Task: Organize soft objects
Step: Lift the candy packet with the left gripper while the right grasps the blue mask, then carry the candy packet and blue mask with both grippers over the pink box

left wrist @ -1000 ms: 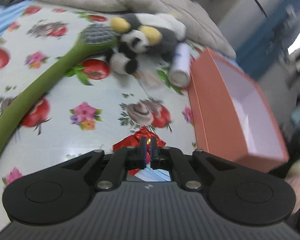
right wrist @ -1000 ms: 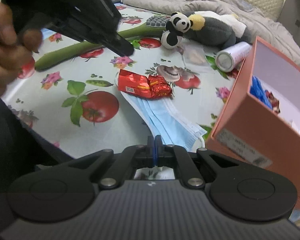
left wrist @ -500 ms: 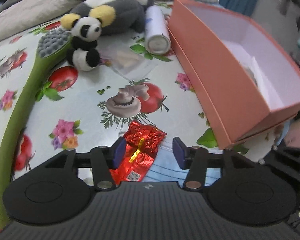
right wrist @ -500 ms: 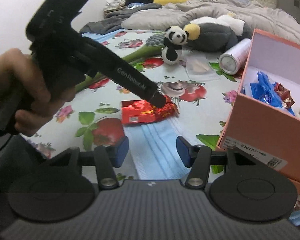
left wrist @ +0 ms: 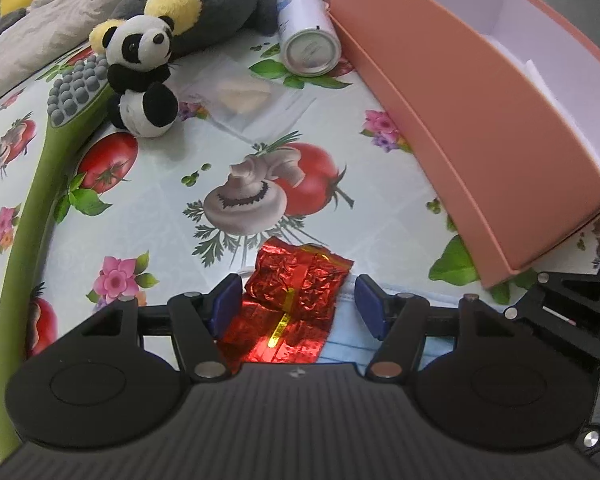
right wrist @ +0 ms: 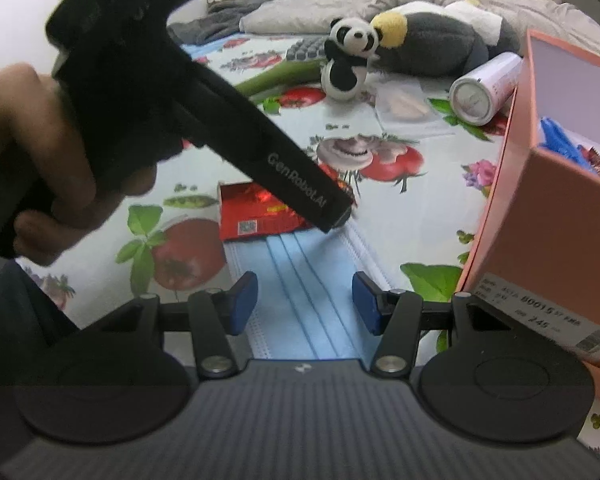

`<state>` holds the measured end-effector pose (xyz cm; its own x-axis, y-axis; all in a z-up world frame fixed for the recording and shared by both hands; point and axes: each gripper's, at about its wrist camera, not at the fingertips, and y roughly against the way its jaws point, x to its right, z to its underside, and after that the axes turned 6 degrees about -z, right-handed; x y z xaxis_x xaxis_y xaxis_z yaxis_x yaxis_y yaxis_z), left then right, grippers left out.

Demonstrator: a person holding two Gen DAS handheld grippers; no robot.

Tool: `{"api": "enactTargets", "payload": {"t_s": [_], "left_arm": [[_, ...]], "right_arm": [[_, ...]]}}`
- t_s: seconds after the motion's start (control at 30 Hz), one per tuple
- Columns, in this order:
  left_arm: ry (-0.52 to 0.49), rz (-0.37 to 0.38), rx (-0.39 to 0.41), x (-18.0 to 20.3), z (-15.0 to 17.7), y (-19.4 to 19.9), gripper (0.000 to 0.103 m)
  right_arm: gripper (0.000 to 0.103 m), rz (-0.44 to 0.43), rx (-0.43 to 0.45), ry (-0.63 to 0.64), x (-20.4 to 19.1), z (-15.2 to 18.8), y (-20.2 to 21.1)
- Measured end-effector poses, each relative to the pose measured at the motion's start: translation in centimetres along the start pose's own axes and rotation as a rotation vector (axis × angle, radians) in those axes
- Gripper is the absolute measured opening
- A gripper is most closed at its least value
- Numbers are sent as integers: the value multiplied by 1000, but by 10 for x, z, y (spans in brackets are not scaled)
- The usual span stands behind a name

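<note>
Left tool (left wrist: 296,300) gapes wide, its 2 blue pads flanking the packet (left wrist: 296,300) without touching; right tool (right wrist: 305,304) is equally wide over the mask (right wrist: 300,276), gripping nothing. The bench (left wrist: 148,200) wears glossy oilcloth printed with tomatoes, mushrooms and flowers, backed by rumpled grey bedding (right wrist: 380,4). 1 rigid salmon box (left wrist: 480,120) stands to the right. 1 long green brush (left wrist: 32,184) has a nubby grey head. 1 fuzzy grey plush (left wrist: 216,4), 1 small panda (left wrist: 140,76), 1 white can (left wrist: 306,32), 1 pleated blue mask, 1 crinkled red foil packet lying on the mask's edge.
</note>
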<state>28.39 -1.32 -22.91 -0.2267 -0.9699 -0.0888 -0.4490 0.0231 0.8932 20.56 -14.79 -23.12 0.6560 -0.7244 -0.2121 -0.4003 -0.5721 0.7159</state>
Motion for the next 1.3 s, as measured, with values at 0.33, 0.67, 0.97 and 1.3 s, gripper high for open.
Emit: {"api": "enactTargets", "payload": {"t_s": [0.33, 0.67, 0.97, 1.3], "left_arm": [[51, -25, 20, -1, 2, -1, 58], [135, -30, 69, -7, 4, 22, 56], [281, -54, 156, -19, 12, 62, 56], [423, -107, 172, -41, 37, 92, 56]], "right_arm": [[28, 59, -29, 59, -4, 2, -6], [7, 118, -22, 18, -1, -1, -2], [6, 202, 45, -65, 9, -6, 14], [6, 182, 59, -85, -6, -18, 39]]}}
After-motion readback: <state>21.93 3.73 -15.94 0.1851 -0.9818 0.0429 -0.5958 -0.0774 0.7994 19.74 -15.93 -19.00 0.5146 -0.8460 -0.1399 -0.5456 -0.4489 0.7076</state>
